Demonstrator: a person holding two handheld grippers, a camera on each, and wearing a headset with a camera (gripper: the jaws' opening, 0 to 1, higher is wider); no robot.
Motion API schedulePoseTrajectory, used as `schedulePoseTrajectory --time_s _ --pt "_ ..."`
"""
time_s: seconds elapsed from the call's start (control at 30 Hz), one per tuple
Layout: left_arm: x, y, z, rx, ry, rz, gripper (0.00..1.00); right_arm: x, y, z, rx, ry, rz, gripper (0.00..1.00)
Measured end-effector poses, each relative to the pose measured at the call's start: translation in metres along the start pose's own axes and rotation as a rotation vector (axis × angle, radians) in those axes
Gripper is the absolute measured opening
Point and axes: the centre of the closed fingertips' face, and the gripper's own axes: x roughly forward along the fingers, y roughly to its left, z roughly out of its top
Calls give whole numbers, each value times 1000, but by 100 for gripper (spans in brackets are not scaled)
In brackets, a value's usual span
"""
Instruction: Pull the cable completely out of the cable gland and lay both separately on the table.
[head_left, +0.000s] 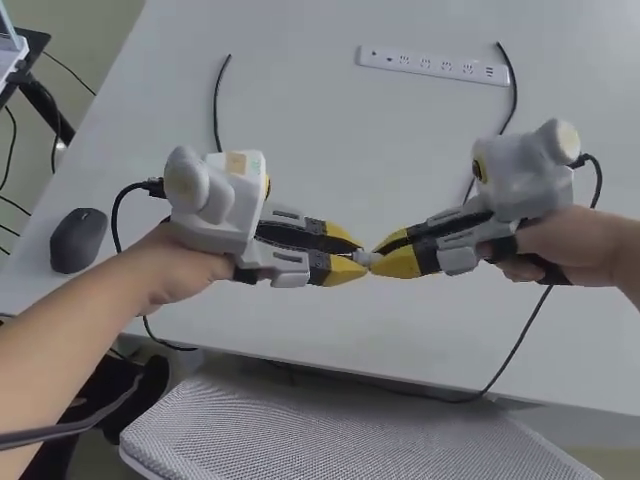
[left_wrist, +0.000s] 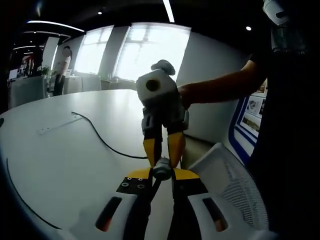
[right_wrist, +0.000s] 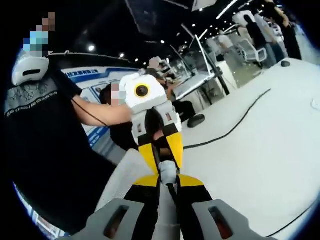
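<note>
Over the front edge of the white table (head_left: 330, 150) my two grippers meet tip to tip. The small grey-white cable gland (head_left: 365, 258) sits right where the yellow tips meet. My left gripper (head_left: 355, 260) comes in from the left and is shut on the gland (left_wrist: 161, 169). From the right, my right gripper (head_left: 383, 256) is shut on the thin black cable (right_wrist: 175, 194), which runs back from the gland (right_wrist: 168, 172) between its jaws. In the left gripper view a short black stretch of cable (left_wrist: 153, 190) also leads back between the left gripper's (left_wrist: 167, 175) jaws. The gland still sits on the cable.
A white power strip (head_left: 432, 66) lies at the table's far side, and a thin black wire (head_left: 217, 100) runs across the surface behind my left hand. A dark mouse (head_left: 77, 238) rests at the left edge. A grey mesh chair (head_left: 330, 435) stands below the front edge.
</note>
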Motion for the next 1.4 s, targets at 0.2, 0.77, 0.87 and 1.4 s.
schedulePoseTrajectory --time_s 0.2,0.77,0.87,1.4 --pt "1 1 -2 -6 -3 4 15 2 -1 -4 -322 93 -189 8" --pt "-1 3 1 -31 -19 1 15 -2 -11 -2 -539 155 -375 10" --pt "-2 3 2 -24 -25 4 15 -7 -8 6 -449 92 -374 18" --pt "-3 4 5 -28 -31 21 15 -30 -13 -3 -218 15 -561 14"
